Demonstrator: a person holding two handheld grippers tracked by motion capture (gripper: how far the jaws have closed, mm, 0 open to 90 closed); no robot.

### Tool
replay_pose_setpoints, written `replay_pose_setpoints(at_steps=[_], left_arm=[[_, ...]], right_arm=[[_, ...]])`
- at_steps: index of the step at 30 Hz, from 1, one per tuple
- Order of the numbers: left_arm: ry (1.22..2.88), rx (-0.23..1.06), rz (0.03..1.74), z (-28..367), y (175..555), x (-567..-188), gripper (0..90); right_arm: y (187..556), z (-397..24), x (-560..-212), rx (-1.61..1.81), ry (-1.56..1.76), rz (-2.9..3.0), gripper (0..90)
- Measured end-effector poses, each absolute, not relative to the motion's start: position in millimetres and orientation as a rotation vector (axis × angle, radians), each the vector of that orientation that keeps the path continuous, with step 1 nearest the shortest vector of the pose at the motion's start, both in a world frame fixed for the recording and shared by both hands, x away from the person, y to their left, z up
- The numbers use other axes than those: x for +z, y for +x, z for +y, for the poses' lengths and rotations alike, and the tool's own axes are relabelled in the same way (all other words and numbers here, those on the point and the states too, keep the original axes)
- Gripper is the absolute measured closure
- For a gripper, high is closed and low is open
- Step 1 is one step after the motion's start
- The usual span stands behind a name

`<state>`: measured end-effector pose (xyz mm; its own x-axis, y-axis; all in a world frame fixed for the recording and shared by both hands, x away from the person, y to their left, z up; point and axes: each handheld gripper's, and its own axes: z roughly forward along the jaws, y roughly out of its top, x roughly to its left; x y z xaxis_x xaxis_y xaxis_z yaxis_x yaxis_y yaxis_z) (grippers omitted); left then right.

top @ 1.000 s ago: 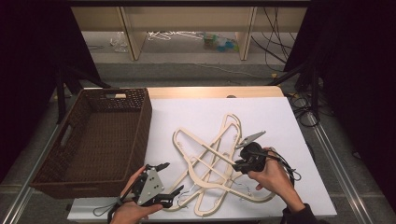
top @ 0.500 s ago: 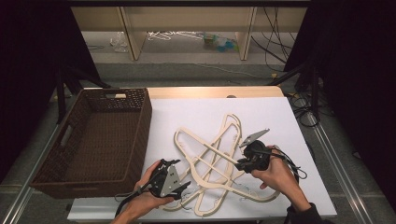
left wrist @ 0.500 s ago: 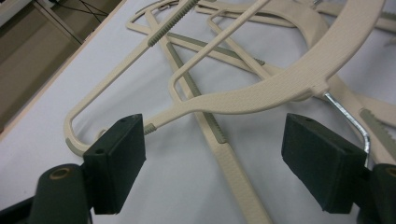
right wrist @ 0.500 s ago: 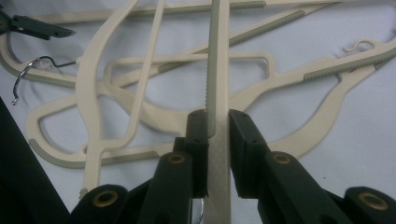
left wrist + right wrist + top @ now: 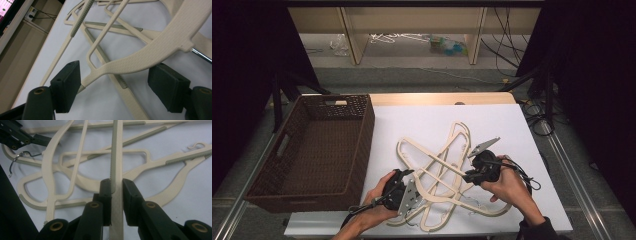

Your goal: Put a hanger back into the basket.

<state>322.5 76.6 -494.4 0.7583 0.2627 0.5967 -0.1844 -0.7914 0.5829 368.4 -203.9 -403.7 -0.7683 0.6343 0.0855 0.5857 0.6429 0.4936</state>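
at six o'clock on the white table (image 5: 422, 120), the left gripper (image 5: 115, 90) (jaws just closing, not yet touching) straddles a cream plastic hanger (image 5: 160, 47); the right gripper (image 5: 116, 187) clamps another hanger's ridged bar (image 5: 115, 152).

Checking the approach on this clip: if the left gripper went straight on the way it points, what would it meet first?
Probably the cream hanger whose curved arm already lies between the left gripper's open jaws, which have just been closing. The pads are not on it yet; depth is hard to judge.

No words, labels or numbers are showing clearly enough to read anywhere; tiny coloured marks on a screen at one corner are staying too blurry.
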Motion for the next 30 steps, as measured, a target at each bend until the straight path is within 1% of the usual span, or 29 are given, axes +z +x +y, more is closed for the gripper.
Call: replay_pose_setpoints(at_steps=[1,2,3,4,5,6,7,8,9,10,11,13,14,19,20,22,27,29,30], left_arm=[[2.348,0.915,0.03,76.6,322.2,-492.7,27.9],[2.332,0.91,0.048,75.6,320.6,-494.2,28.7],[2.335,0.905,0.031,75.1,318.5,-493.8,31.4],[2.316,0.923,0.008,74.4,317.4,-493.0,33.0],[2.357,0.94,-0.05,75.7,317.1,-488.4,33.4],[2.359,0.916,-0.061,75.6,316.2,-486.7,34.1],[2.356,0.906,-0.117,74.8,316.9,-483.7,35.1],[2.364,0.878,-0.124,75.1,316.3,-482.9,37.4],[2.365,0.879,-0.133,75.8,316.3,-481.5,40.0],[2.358,0.868,-0.137,76.2,315.6,-481.0,41.3],[2.318,0.863,-0.178,74.6,316.0,-481.1,43.1],[2.353,0.852,-0.235,75.5,313.4,-477.1,48.4],[2.351,0.835,-0.227,75.4,312.2,-477.3,50.5],[2.292,0.788,-0.289,78.7,308.8,-473.6,66.3],[2.282,0.815,-0.307,79.1,308.3,-472.3,67.8],[2.279,0.824,-0.314,79.4,307.1,-469.8,69.6],[2.208,0.893,-0.334,81.3,304.7,-454.7,77.9],[2.228,0.903,-0.396,80.0,302.1,-449.2,79.3],[2.251,0.93,-0.448,79.3,299.9,-447.2,80.5]], right_arm=[[368.6,-204.3,-404.3,0.778,1.027,2.763,79.3],[369.1,-204.9,-404.8,0.78,1.024,2.768,79.3],[369.8,-206.0,-405.8,0.784,1.017,2.769,79.3],[370.7,-207.3,-407.4,0.783,1.026,2.77,79.3],[372.0,-208.5,-409.0,0.788,1.025,2.779,79.2],[372.9,-209.4,-410.5,0.792,1.025,2.784,79.2],[374.3,-210.8,-412.7,0.799,1.025,2.793,79.2],[376.2,-212.7,-415.8,0.813,1.019,2.812,79.2],[376.9,-214.0,-417.9,0.816,1.029,2.817,79.1],[377.9,-214.9,-419.8,0.82,1.025,2.826,79.0],[378.8,-216.1,-421.6,0.819,1.025,2.831,79.0],[380.5,-217.4,-425.0,0.823,1.026,2.851,78.9],[380.9,-217.5,-426.6,0.823,1.021,2.857,78.9],[381.9,-218.5,-431.0,0.803,1.017,2.893,78.9],[382.2,-218.7,-432.0,0.805,1.018,2.905,78.9],[382.5,-218.4,-434.1,0.806,1.016,2.909,78.8],[383.0,-218.8,-437.7,0.804,1.034,2.933,77.4],[382.4,-217.6,-437.0,0.818,1.027,2.934,74.4],[381.9,-217.4,-435.8,0.821,1.04,2.923,71.0]])
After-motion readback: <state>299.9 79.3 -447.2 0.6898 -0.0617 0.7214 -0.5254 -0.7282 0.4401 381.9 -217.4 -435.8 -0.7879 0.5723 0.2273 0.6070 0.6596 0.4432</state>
